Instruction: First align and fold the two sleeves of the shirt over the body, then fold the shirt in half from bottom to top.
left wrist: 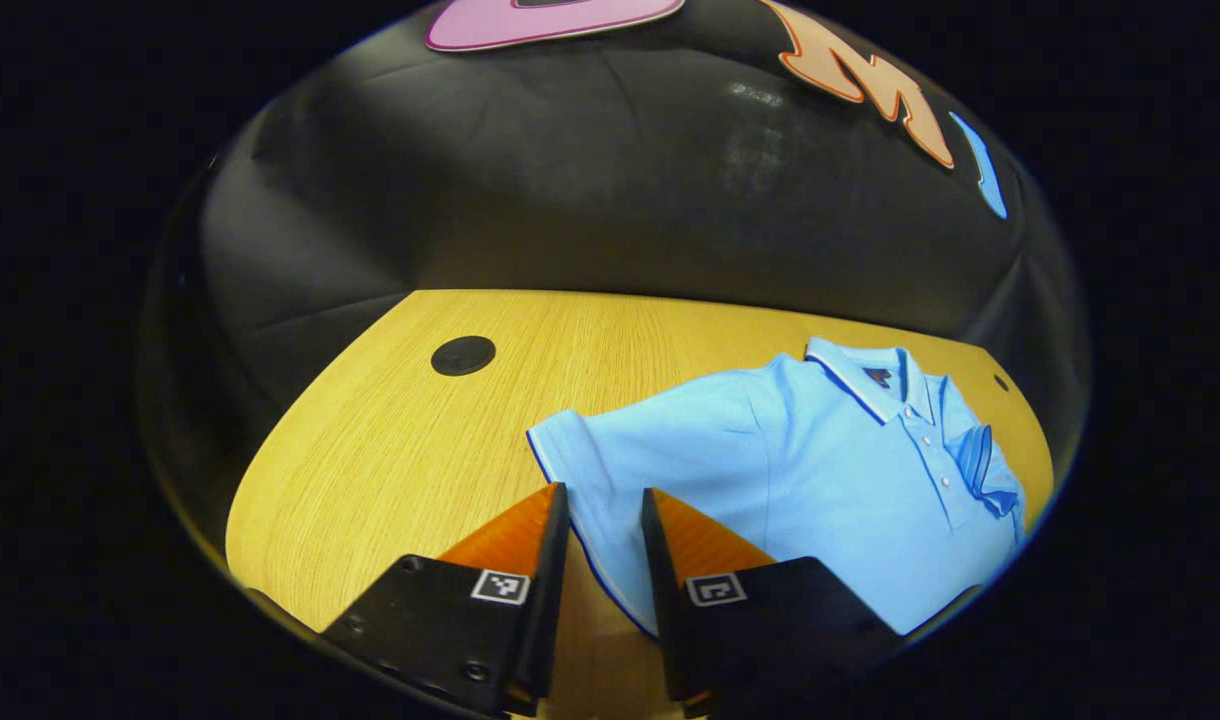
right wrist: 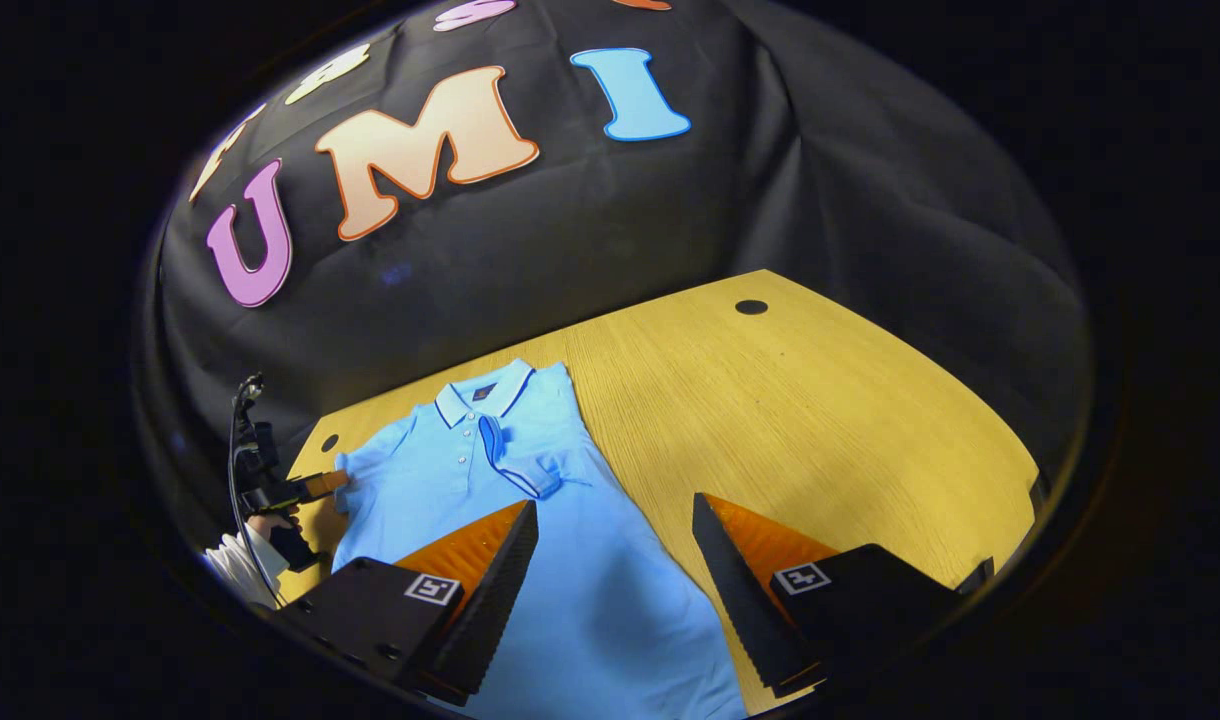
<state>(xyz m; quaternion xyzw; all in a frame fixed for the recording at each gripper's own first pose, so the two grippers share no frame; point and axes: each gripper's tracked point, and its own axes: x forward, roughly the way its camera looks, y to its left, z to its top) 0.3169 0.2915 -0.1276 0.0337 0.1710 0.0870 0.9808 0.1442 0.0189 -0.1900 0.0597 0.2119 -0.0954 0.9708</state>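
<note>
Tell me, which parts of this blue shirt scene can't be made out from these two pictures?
- Shirt hem: cut off by the lower edge in the right gripper view, and behind the left gripper fingers in the left gripper view.
- Chest area under the folded sleeve: covered by it.
- Collar label: too small to read.
- Person's hand holding the far gripper: tiny, partly hidden by that gripper's body.

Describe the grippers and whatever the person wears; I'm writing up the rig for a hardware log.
Each gripper has two wedge-shaped fingers with ribbed inner faces, mounted on black blocks that each carry a square black-and-white marker: the left gripper, the right gripper. In the right gripper view, the left gripper has a dark body with a thin cable looping up, and the holding hand wears a white sleeve.
</note>
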